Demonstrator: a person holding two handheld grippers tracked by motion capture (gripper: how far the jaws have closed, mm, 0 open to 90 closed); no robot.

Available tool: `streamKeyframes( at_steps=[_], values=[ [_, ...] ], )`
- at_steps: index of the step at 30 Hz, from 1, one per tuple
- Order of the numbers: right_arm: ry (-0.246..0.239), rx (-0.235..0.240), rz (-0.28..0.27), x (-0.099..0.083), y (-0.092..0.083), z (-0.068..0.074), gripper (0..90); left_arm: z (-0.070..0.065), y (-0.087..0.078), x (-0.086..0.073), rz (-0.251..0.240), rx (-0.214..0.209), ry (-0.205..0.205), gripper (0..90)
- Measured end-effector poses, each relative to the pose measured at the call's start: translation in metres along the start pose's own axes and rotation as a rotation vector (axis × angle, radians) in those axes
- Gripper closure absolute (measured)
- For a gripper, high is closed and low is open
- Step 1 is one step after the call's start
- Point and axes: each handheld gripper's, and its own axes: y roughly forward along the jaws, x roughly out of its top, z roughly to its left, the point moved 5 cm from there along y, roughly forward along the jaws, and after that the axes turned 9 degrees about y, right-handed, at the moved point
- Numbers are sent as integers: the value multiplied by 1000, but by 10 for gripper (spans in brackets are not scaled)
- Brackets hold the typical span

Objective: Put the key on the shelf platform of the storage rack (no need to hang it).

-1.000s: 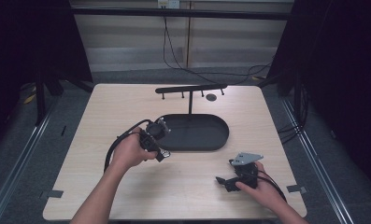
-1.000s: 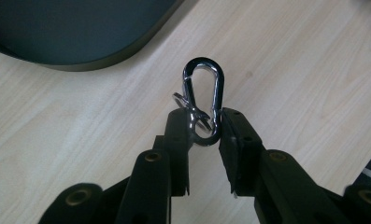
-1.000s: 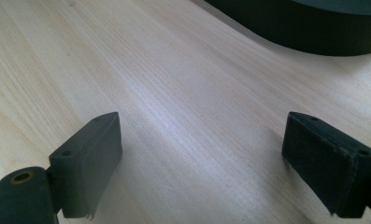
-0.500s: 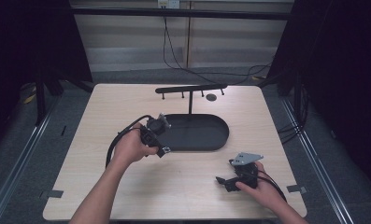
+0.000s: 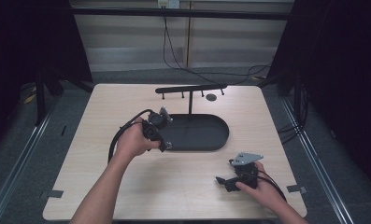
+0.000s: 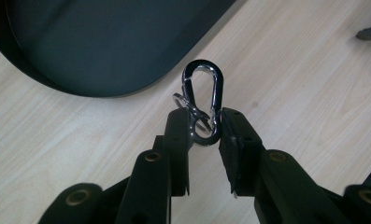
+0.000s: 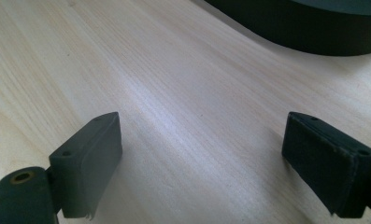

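The left tool (image 6: 204, 128), jaws clamped on the lower end of a silver carabiner (image 6: 203, 100) with a small ring, has edged toward the left rim of the black oval tray (image 5: 206, 140) since a second ago, the carabiner held above the pale wooden bench (image 5: 127, 186) just beside that rim. The left hand (image 5: 132, 142) grips it with the forearm reaching up from the near edge. The right tool (image 7: 202, 154), jaws spread wide and empty, stays low over the bench's near right corner in the right hand (image 5: 262, 189).
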Motion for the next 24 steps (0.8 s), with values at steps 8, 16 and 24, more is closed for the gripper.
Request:
streamKeyframes(
  at_steps=[8,16,24],
  values=[
    [-1,-1,-3,0,0,0,119,2,0,8,-3,12,-8,731],
    [-2,0,-2,0,0,0,119,5,0,17,-13,14,-21,731],
    [-2,0,-2,0,0,0,119,11,2,22,-22,13,-45,731]
  ],
)
